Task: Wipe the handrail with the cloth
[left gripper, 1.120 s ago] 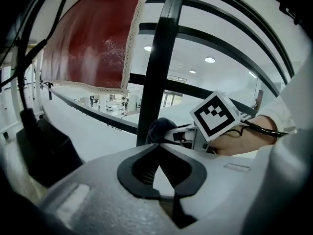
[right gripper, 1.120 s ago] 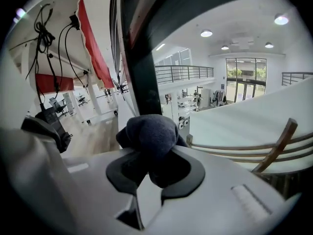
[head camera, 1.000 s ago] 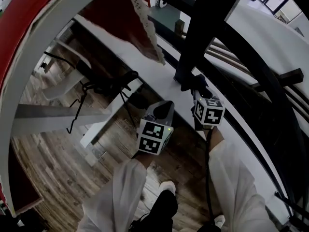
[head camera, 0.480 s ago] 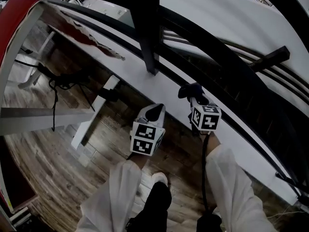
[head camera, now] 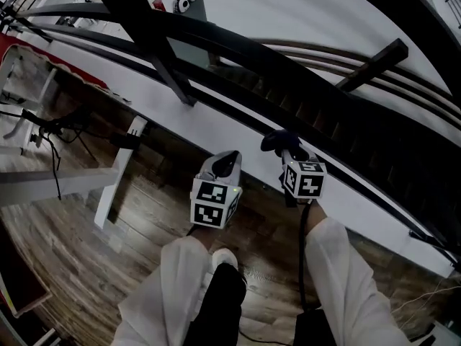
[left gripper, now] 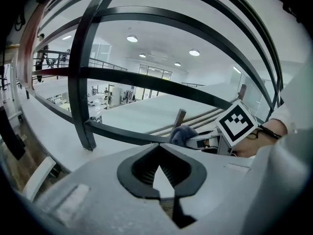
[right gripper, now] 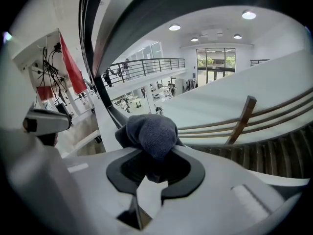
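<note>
The cloth [right gripper: 149, 130], a dark blue-grey wad, is pinched in the right tool [right gripper: 146, 173], bunched above the closed jaws and bulging forward of them. In the head view it sits close against the lower dark bar of the curved black handrail [head camera: 230, 38], just above the white ledge [head camera: 216, 125] (actual contact cannot be made out). The left tool [left gripper: 159, 173] hangs just beside the right one, a little lower, its jaws pressed together with nothing between them, pointing toward the same railing. White sleeves [head camera: 173, 280] reach down behind both tools, over a wooden plank floor [head camera: 79, 258]
</note>
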Demonstrator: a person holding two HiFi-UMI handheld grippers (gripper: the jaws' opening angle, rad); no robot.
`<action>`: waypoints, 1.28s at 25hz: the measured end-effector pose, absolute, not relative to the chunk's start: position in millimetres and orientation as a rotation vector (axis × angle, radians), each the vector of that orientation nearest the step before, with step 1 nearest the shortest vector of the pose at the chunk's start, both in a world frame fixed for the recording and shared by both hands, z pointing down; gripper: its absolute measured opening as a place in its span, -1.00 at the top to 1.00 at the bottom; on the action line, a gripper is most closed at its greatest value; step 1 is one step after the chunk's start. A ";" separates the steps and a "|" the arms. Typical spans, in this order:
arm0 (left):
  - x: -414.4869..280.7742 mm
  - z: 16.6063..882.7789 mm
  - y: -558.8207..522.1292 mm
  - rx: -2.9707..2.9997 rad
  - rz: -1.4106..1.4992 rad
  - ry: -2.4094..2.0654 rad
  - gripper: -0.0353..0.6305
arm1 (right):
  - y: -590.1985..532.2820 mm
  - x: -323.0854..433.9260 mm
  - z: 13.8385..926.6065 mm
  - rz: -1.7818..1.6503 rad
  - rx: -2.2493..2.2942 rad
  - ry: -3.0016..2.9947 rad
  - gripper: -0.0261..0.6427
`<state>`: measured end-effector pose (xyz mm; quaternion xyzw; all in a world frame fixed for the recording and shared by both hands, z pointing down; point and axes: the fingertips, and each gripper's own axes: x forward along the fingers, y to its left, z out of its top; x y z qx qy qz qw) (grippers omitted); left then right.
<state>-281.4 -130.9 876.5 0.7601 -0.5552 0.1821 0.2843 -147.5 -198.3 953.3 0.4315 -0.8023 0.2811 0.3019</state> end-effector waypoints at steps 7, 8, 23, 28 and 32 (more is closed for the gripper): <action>-222.1 885.0 -122.2 2.064 0.535 -1.427 0.89 | -182.3 -84.2 954.6 0.751 1.192 -2.125 0.71; -210.3 886.7 -120.2 2.073 0.546 -1.411 0.89 | -179.7 -72.9 954.9 0.750 1.200 -2.124 0.71; -29.8 890.6 -97.8 2.200 0.637 -1.237 0.89 | -133.7 151.2 960.2 0.853 1.439 -1.989 0.71; 27.1 889.7 -87.6 2.232 0.645 -1.190 0.89 | -118.9 214.6 959.9 0.875 1.488 -1.949 0.71; 65.2 893.0 -79.3 2.249 0.659 -1.159 0.89 | -109.7 254.1 959.8 0.878 1.512 -1.931 0.71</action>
